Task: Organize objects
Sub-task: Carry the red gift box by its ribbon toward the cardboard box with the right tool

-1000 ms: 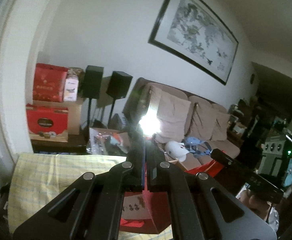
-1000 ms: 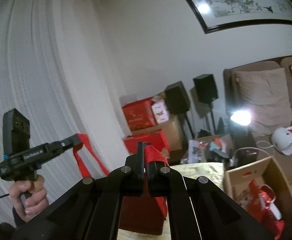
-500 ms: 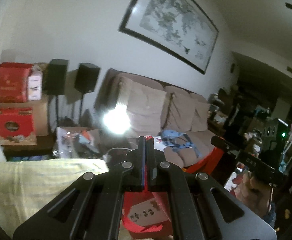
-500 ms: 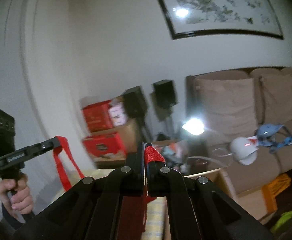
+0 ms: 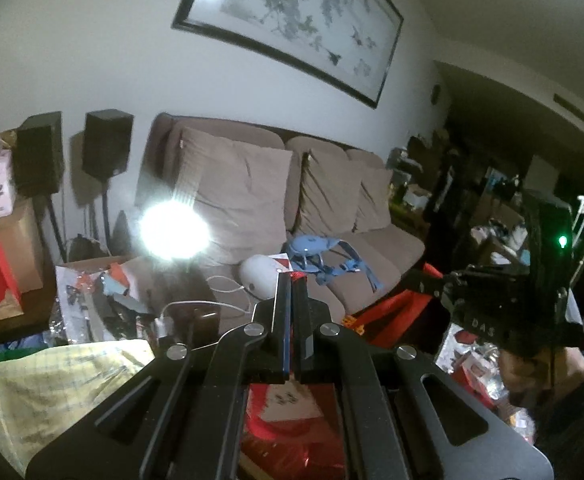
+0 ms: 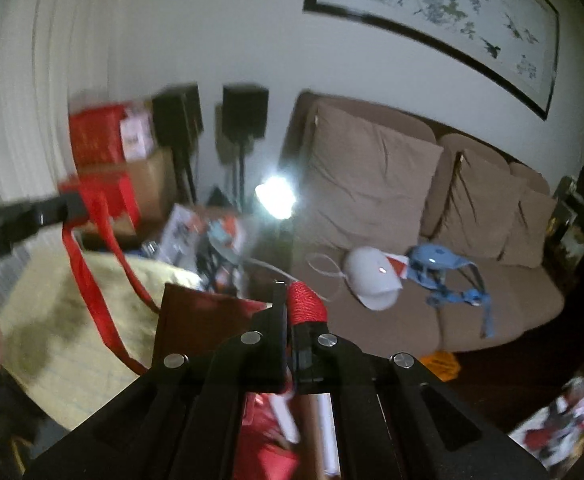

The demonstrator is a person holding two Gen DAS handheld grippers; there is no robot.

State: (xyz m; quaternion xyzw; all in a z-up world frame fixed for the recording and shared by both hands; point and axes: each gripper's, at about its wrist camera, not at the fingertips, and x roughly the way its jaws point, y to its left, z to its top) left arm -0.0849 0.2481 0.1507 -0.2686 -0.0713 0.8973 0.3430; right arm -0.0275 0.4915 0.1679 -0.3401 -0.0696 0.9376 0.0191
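Note:
A red gift bag (image 5: 292,404) hangs under both grippers by its red handles. In the left wrist view my left gripper (image 5: 291,280) is shut, with a thin red strip of handle pinched between its fingertips. In the right wrist view my right gripper (image 6: 288,292) is shut on the bag's other handle (image 6: 306,306), which is red and cord-wrapped. The bag's dark red side (image 6: 204,328) shows just left of that gripper. At the left edge of the right wrist view, the left gripper (image 6: 74,206) holds a red ribbon strap (image 6: 92,292). The right gripper (image 5: 416,280) appears at the right of the left wrist view.
A brown sofa (image 5: 332,216) carries a white helmet (image 6: 372,280) and a blue harness (image 6: 436,264). A bright lamp (image 5: 172,230) glares beside it. A yellow checked cloth (image 5: 52,384) lies low on the left. Two black speakers (image 6: 246,110) and red boxes (image 6: 96,132) stand against the wall.
Both grippers have swung right across the room with the bag hanging between them. The sofa now fills the middle of both views, and the red boxes have slid left.

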